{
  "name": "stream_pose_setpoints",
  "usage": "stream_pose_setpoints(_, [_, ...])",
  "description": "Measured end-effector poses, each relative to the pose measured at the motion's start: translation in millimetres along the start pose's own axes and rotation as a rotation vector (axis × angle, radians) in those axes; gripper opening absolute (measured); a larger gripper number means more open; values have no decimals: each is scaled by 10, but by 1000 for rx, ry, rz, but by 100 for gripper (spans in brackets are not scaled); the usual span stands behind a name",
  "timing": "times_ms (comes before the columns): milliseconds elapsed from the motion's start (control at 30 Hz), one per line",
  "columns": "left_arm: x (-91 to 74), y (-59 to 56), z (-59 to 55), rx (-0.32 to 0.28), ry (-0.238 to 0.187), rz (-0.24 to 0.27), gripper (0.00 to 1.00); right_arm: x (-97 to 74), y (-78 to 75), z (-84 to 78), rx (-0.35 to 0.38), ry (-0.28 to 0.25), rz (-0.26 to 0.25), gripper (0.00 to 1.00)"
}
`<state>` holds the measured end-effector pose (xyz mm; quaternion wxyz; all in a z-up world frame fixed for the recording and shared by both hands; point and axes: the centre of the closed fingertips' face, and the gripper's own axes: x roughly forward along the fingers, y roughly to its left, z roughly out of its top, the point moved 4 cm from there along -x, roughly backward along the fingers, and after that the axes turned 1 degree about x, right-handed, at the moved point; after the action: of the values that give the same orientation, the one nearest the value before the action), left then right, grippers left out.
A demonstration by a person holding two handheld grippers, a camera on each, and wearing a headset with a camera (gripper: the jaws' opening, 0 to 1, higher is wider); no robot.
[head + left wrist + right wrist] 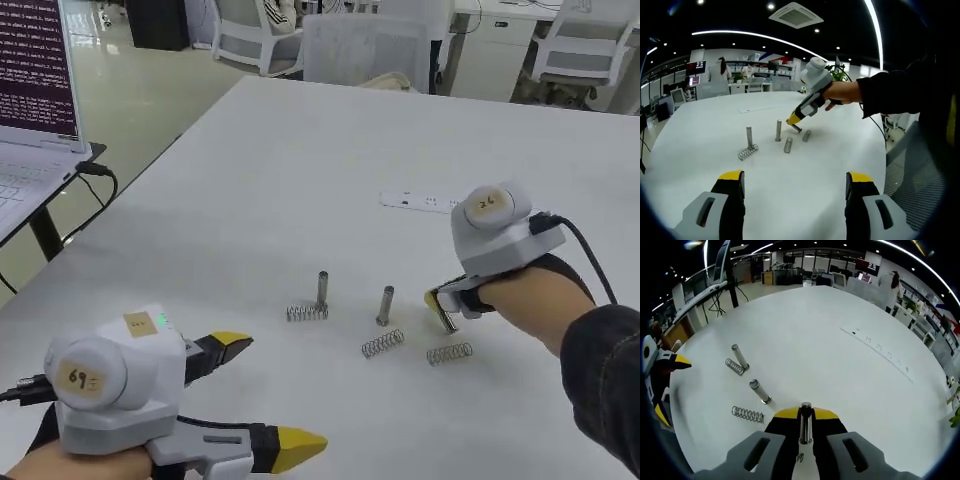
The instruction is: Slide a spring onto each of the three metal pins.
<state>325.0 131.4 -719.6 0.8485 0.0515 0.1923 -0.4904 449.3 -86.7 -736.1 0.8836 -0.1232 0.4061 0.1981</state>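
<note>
White matte bench (300, 150) carrying two smooth steel cylinders standing upright. The first pin (322, 290) has the first spring (306, 313), a coil of thin wire, lying at its base. The second pin (386, 305) stands near the second spring (383, 343). The right gripper (438, 300) has its yellow-tipped fingers clenched on the third pin (805, 422), tilted low beside the third spring (449, 352). The left gripper (795, 177) sits well apart, its fingers spread wide and holding nothing.
</note>
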Motion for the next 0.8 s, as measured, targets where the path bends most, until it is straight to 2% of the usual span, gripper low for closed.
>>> stream_pose_setpoints(333, [11,-31,40,15,-3,-8,80,-159,-78,-68,27,-40,-15,6])
stream_pose_setpoints(700, [9,-47,62,25,-1,-12,80,-219,-71,-74,35,-64,-16,6])
stream_pose_setpoints(800, [12,-61,68,29,1,-14,80,-284,-52,-105,48,-74,-16,6])
